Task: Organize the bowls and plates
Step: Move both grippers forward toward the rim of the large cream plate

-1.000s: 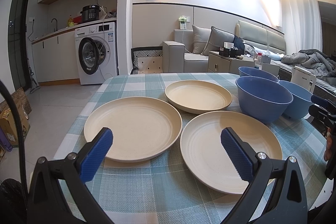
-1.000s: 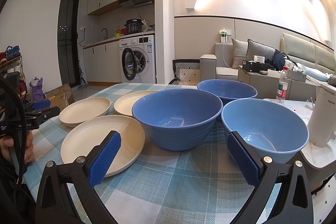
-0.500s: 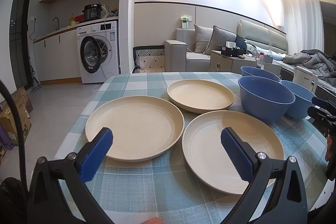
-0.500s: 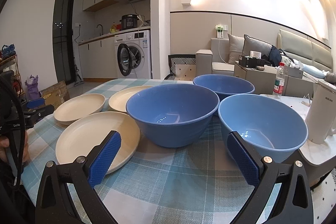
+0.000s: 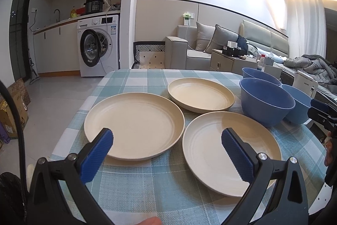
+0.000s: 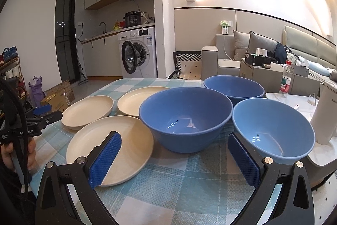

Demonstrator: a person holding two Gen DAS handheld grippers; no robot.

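While nothing has yet been stacked, three cream plates and three blue bowls lie singly on the checked tablecloth (image 5: 145, 180). Left gripper (image 5: 167, 148): jaws wide apart, empty, held above the near edge of the table between the left plate (image 5: 134, 124) and the near plate (image 5: 210, 144); the far plate (image 5: 200, 94) sits beyond them. Right gripper (image 6: 173, 156): jaws likewise spread and empty, facing the large bowl (image 6: 185, 117), with the light-blue bowl (image 6: 271, 130) just beside its right finger and the rear bowl (image 6: 233, 88) behind.

Risks, as judged from this layout: the plates are shallow and their rims lie low on the cloth, so a finger sliding under one may snag and drag the fabric, shifting every dish. The bowls stand close together, perhaps touching; lifting one by its rim could knock its neighbour. The light-blue bowl stands at the table's edge next to a white kettle (image 6: 326, 117) on a side surface, and a push outward could tip either.

View differences: the left wrist camera shows all three plates whole but the bowls only partly, at the frame's right. The right wrist camera shows the bowl interiors, all empty, and the kettle's position, while the large bowl hides part of the far plate.
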